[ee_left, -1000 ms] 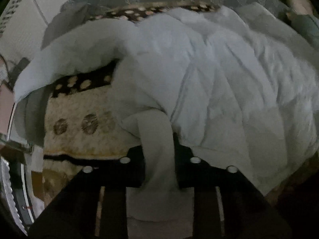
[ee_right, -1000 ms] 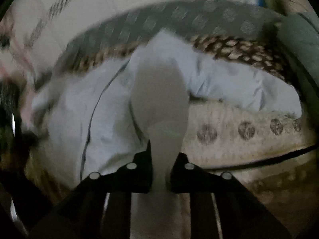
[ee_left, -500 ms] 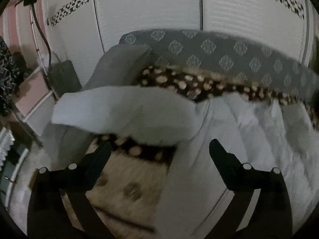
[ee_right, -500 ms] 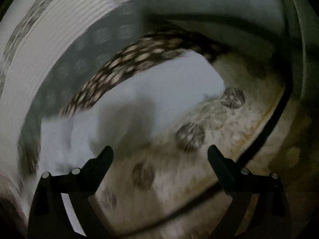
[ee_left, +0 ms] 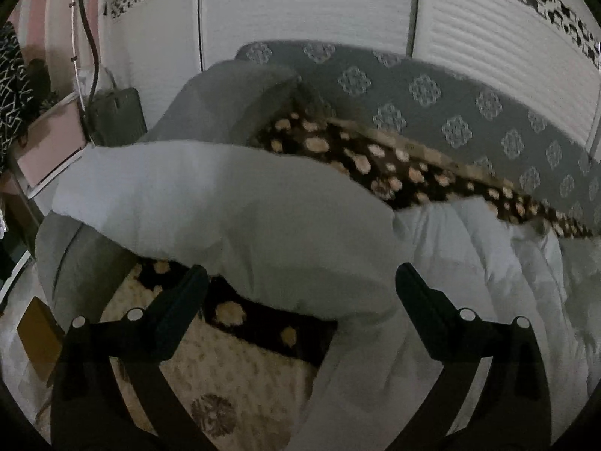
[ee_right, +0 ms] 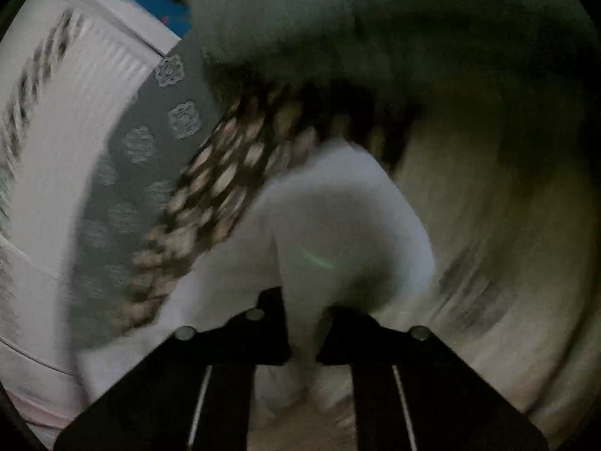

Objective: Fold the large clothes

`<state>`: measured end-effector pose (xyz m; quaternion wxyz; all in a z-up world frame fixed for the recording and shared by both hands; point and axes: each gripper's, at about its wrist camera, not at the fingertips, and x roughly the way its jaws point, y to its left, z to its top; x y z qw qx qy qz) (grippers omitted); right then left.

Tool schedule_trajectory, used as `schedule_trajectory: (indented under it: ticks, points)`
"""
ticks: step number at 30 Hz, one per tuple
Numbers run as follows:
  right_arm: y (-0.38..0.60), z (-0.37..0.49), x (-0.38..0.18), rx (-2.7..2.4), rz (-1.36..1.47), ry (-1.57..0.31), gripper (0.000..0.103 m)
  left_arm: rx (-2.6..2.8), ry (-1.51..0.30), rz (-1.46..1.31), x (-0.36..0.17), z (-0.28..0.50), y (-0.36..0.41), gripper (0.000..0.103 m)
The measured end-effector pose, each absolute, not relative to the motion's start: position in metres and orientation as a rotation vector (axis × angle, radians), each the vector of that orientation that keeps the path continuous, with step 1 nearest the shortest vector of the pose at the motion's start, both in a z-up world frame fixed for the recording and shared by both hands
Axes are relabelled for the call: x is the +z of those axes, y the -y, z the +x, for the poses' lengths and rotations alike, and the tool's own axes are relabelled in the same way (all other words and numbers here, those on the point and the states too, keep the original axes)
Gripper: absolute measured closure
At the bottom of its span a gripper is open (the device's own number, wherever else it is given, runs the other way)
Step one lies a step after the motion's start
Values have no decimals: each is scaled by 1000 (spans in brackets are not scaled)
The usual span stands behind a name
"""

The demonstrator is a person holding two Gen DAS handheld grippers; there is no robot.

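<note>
A large pale grey-white garment (ee_left: 263, 225) lies spread over a sofa seat, one sleeve reaching out to the left. My left gripper (ee_left: 300, 282) hovers over it with its jaws wide apart, nothing pinched between the black fingers (ee_left: 180, 300). In the blurred right wrist view, a fold of the same garment (ee_right: 338, 225) rises up between the black fingers (ee_right: 270, 323). My right gripper (ee_right: 304, 323) is shut on that fold, near the spotted dark blanket (ee_right: 225, 188).
A beige patterned blanket with a dark spotted border (ee_left: 375, 154) covers the seat. The grey sofa back with medallions (ee_left: 450, 112) runs behind, a grey cushion (ee_left: 225, 101) at its left end. White panelled doors (ee_left: 300, 7) stand behind; a dark box (ee_left: 116, 116) and pink furniture (ee_left: 52, 143) at left.
Both grippers let go of the cloth and opened wide. The left one swung up and stays open over the sleeve. The right one rolled, dropped and shut again on a fold of the garment.
</note>
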<state>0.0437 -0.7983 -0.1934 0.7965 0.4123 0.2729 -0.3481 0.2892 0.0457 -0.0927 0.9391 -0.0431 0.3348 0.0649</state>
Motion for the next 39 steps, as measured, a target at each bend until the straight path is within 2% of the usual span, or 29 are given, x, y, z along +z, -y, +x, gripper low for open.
schedule_trajectory:
  ticks: [3, 5, 9, 15, 22, 25, 29, 33, 35, 36, 38, 39]
  points:
    - [827, 13, -147, -1003, 831, -487, 98, 145, -655, -87, -85, 287, -48, 4]
    - [819, 34, -126, -996, 699, -542, 98, 135, -647, -87, -81, 285, -46, 4]
    - [746, 95, -74, -815, 440, -476, 96, 110, -636, -87, -75, 284, -40, 4]
    - [596, 153, -24, -472, 415, -390, 93, 67, -606, -105, -66, 278, -41, 3]
    - [412, 223, -53, -111, 387, -498, 92, 61, -593, -192, -63, 276, -66, 3]
    - [332, 261, -80, -8, 216, -653, 92, 62, -597, -199, -66, 275, -72, 3]
    - [296, 271, -99, 39, 145, -801, 90, 50, -613, -214, -70, 274, -72, 3]
    - [305, 240, -100, 62, 92, -770, 85, 20, -624, -201, -70, 269, -60, 3]
    - [312, 230, -98, 75, 44, -760, 79, 6, -626, -182, -71, 268, -49, 3]
    - [312, 228, -100, 79, 26, -762, 66, -2, -628, -171, -71, 267, -42, 3]
    - [306, 227, -104, 112, 10, -765, 16, -18, -631, -159, -71, 264, -31, 3]
    - [306, 228, -99, 144, 12, -751, 1, -25, -631, -152, -70, 262, -27, 3]
